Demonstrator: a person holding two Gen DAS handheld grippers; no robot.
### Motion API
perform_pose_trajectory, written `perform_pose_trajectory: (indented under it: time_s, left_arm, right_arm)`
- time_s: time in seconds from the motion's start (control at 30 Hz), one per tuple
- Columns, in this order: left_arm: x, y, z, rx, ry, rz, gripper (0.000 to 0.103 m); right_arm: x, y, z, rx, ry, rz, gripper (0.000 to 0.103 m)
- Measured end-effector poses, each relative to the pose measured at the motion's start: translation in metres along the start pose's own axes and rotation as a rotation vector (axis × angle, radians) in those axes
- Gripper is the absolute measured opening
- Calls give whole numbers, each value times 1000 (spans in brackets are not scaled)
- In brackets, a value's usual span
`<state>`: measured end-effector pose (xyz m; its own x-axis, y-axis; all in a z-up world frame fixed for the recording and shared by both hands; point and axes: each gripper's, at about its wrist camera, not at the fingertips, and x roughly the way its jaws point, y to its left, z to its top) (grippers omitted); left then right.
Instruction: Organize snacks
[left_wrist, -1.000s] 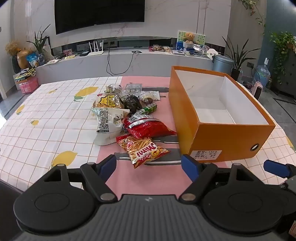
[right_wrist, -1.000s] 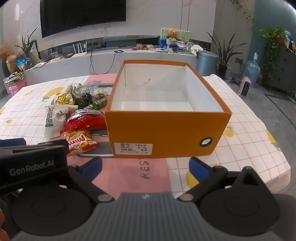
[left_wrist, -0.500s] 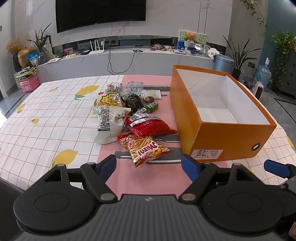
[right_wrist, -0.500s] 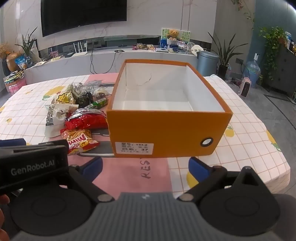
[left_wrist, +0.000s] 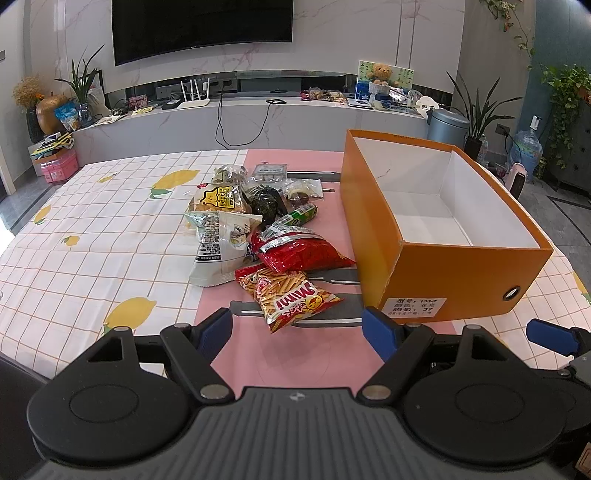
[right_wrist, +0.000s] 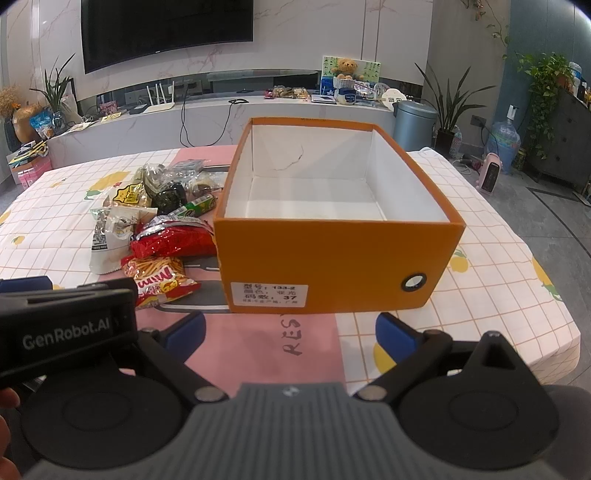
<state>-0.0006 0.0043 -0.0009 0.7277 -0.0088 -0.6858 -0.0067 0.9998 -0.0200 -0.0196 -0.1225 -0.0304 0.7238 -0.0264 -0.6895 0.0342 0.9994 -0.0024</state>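
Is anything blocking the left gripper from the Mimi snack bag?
Nothing visible does. The left gripper is open, with only bare pink mat between it and the Mimi bag, which lies at the near edge of the snack pile.

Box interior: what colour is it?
White inside the orange box, with a crack-like mark on the far wall; clearest in the right wrist view.

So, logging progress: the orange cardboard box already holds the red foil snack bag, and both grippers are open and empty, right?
Not quite. The orange cardboard box is empty, per the right wrist view; the red foil snack bag lies on the table beside it. Both grippers are open and empty.
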Motion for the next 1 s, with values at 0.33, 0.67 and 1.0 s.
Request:
perform_pose_trajectory:
  time_s: [0.33, 0.67, 1.0]
  left_arm:
    - [0, 0, 0, -1, 0, 1, 94]
    - [-1, 0, 0, -3, 2, 3, 94]
    - [0, 0, 0, -2, 2, 2, 93]
  right_arm:
    - [0, 0, 0, 0, 1, 0, 96]
    - [0, 1, 0, 3, 4, 2, 96]
    - [2, 2, 0, 5, 7, 3, 96]
